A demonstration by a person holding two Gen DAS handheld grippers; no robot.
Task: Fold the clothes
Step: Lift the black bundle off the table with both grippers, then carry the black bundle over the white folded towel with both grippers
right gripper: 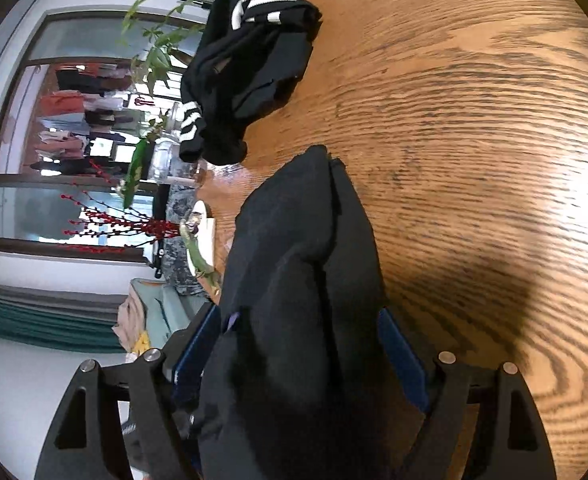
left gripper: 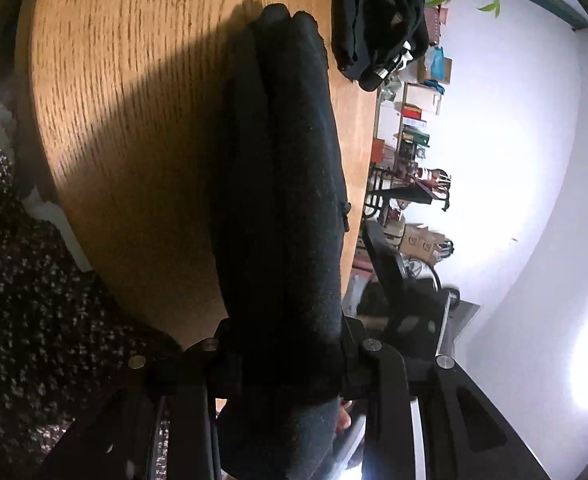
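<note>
A wooden table (right gripper: 473,128) fills the view beyond both grippers. A black garment (left gripper: 286,184) is clamped in the left gripper (left gripper: 282,344) and the right gripper (right gripper: 301,344). A striped black garment (right gripper: 250,64) lies ahead, apart.

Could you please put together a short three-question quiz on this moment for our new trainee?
1. True or false: the left gripper is empty.
2. What does the right gripper clamp?
3. Which lies loose on the wooden table: A) a white towel, B) a black garment with striped cuffs, C) blue jeans?

Key: 1. False, it is shut on black cloth. 2. Bunched black cloth. 3. B.
</note>
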